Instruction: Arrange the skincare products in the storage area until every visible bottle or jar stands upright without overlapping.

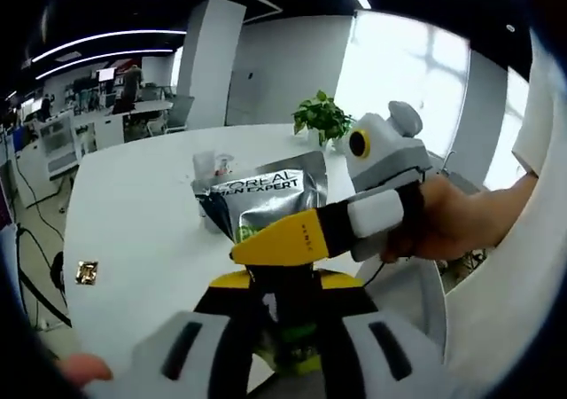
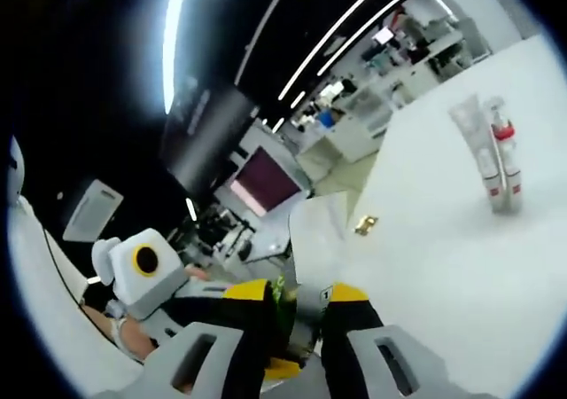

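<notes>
In the left gripper view we see a small gold packet (image 1: pixel 87 272) at 9 o'clock on the white worktop (image 1: pixel 142 204), the silver pouch (image 1: pixel 261 195) at centre, and the right tool (image 1: pixel 292 239) entering from 3 o'clock. Our left tool (image 1: pixel 283 328) at 6 o'clock grips the pouch's lower edge. In the right gripper view, the right tool (image 2: pixel 297 319) clamps the pouch too, with a tube (image 2: pixel 478 146) and bottle (image 2: pixel 505 164) upright at 2 o'clock

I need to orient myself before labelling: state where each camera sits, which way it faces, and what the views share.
Left gripper view: rides the left gripper, faces across the white table at a silver pouch; right gripper and hand enter.
Right gripper view: rides the right gripper, rolled, toward two bottles; left gripper enters.
Shared: table, small gold item.
</notes>
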